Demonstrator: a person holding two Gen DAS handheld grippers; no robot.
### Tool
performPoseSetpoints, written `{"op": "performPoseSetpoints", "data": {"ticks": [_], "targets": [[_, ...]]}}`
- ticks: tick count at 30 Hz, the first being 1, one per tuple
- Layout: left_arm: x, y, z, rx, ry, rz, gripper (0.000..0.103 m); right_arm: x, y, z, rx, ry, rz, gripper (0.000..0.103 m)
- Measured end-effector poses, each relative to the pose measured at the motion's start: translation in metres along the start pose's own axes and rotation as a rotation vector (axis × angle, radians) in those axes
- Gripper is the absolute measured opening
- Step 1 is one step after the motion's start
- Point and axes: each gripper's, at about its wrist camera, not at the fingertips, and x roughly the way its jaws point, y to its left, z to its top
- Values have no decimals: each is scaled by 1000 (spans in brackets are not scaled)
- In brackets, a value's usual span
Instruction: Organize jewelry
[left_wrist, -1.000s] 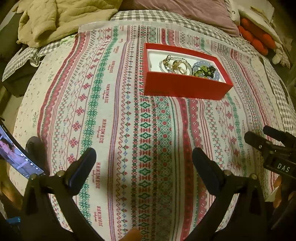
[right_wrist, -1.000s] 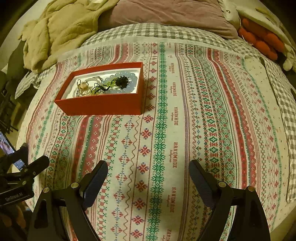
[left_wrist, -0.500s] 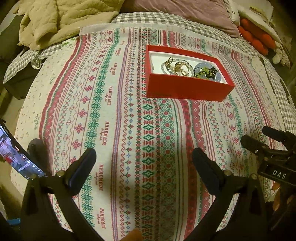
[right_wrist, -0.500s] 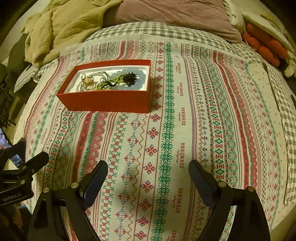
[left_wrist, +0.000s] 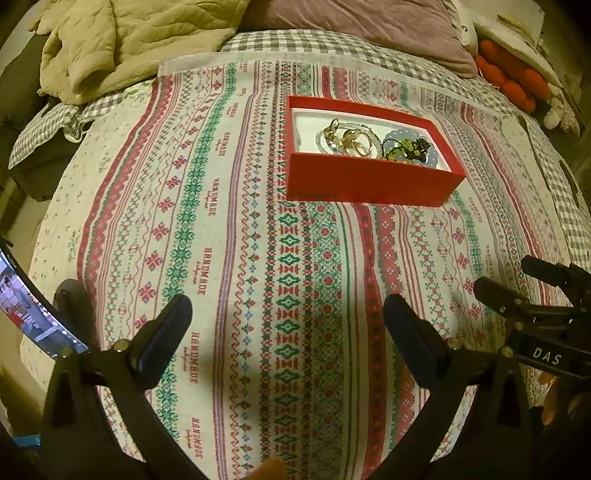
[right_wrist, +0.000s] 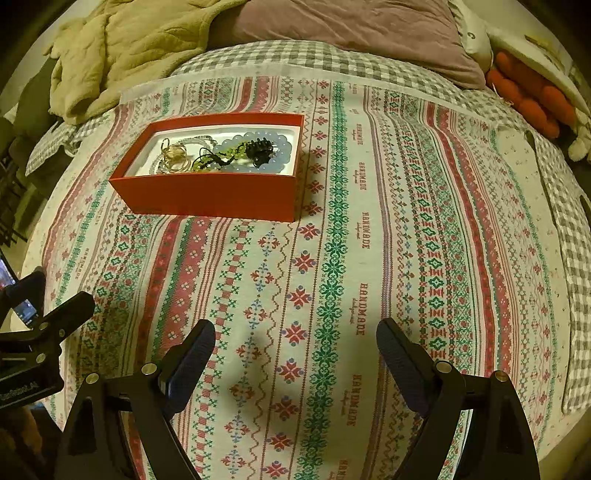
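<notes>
At nine o'clock, left gripper (left_wrist: 288, 332) jaws wide, empty | cloth (left_wrist: 229, 236) reads "HANDMADE" | red box (left_wrist: 369, 181) at one o'clock holds tangled jewelry (left_wrist: 354, 142), pieces indistinct | right gripper (right_wrist: 295, 354) wide, empty; label "DAS".

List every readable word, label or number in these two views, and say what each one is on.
"HANDMADE": woven again and again along the stripes of the patterned cloth; a small script line under each is too small to read.
"DAS": white label on the right gripper, seen from the left wrist view.
White label on the left gripper, in the right wrist view: blurred, unreadable.
Phone screen: too small to read.
Red box: no text readable.
</notes>
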Motion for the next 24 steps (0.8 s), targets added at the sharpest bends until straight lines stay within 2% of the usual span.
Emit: {"op": "performPoseSetpoints", "data": {"ticks": [24], "targets": [[2, 1, -2, 8, 4, 4, 103, 1, -1, 0, 5, -12, -18, 90]]}}
